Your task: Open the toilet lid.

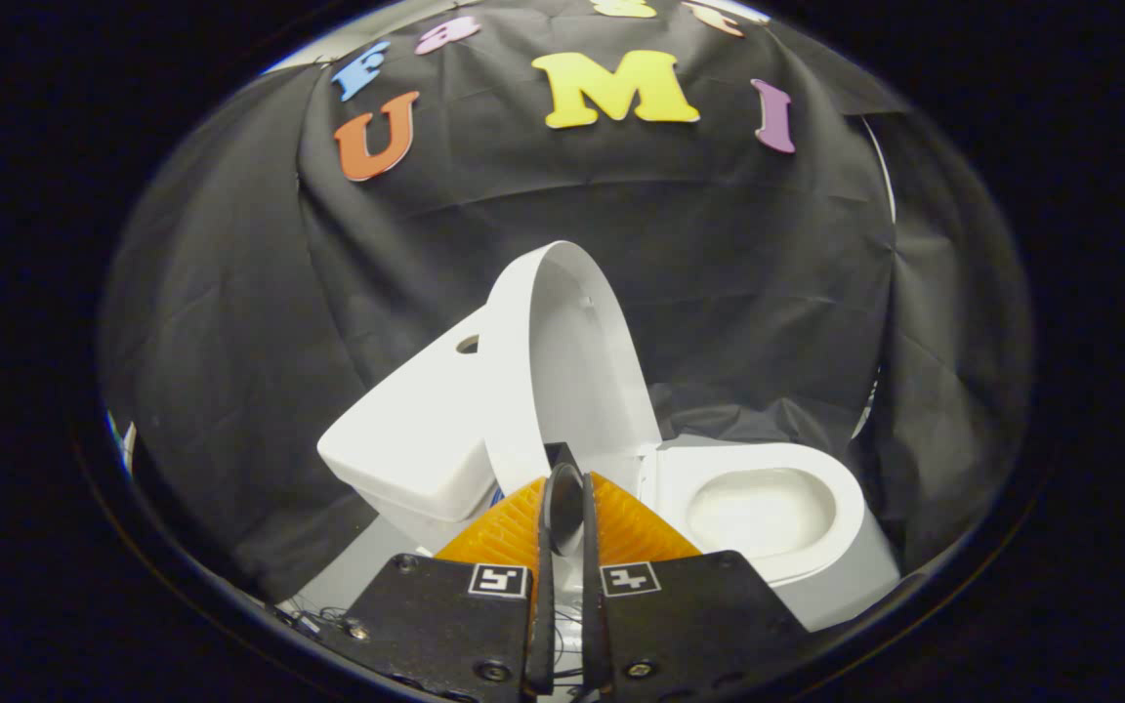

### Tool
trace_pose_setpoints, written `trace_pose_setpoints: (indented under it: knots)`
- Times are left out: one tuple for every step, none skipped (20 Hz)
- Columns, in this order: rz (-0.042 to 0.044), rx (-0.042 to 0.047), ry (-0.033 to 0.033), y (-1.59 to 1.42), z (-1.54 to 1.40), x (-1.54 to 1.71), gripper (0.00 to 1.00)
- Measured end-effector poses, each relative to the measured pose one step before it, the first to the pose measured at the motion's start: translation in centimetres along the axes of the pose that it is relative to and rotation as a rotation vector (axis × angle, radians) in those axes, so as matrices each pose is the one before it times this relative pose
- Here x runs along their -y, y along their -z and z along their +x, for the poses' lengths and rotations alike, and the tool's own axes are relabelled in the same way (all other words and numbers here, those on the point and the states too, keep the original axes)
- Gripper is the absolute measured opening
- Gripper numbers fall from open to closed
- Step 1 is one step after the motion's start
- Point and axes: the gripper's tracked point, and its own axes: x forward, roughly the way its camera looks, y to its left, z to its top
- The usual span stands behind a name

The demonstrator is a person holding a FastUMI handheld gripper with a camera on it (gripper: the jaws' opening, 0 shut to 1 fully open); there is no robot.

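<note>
Toilet lid: raised, upright against the tank, its lower edge just ahead of the fingertips. Seat and bowl: exposed, right of the lid. Gripper: fingers drawn nearly together near the lid's edge; whether they pinch it cannot be told.

The gripper fingers hide the toilet lid's lower edge.
</note>
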Motion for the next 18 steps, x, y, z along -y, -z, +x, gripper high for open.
trace_pose_setpoints:
  knots:
    - [-0.03240,0.00332,0.01281,-0.151,-0.077,0.222,0.14]
    - [-0.01724,0.00048,0.00302,-0.163,0.033,0.205,0.14]
    - [-0.00913,-0.00710,-0.00778,0.107,-0.110,0.094,0.14]
    - [0.00482,-0.00944,-0.01481,0.063,-0.209,0.298,0.16]
    - [0.03242,0.00100,-0.04742,-0.245,-0.357,-0.067,0.18]
    - [0.04985,0.02023,-0.05506,-0.272,-0.702,0.083,0.27]
    - [0.03653,0.03622,-0.01999,-0.835,-1.432,0.974,0.37]
    - [0.02173,0.05801,-0.00954,-1.162,-1.247,1.266,0.47]
    - [0.01351,0.04843,-0.00049,-0.867,-1.736,1.361,0.57]
    - [0.00142,0.04985,0.01650,-0.879,-1.504,2.157,0.68]
    - [-0.00236,0.04214,0.02764,-0.388,-1.495,2.249,0.78]
    - [0.00365,0.04020,0.01730,-0.594,-1.328,2.366,0.88]
    - [0.00308,0.03202,0.01261,-0.119,-1.405,2.290,0.98]
    - [0.00319,0.02745,0.01587,-0.053,-1.274,2.342,0.98]
    - [-0.00260,0.02633,0.02243,0.147,-1.152,2.538,0.98]
    - [-0.01054,0.02551,0.02159,0.192,-1.026,2.674,0.98]
    - [-0.01544,0.01852,0.02254,0.483,-0.755,2.409,0.98]
    - [-0.01225,0.00969,0.02262,0.679,-0.444,2.359,1.00]
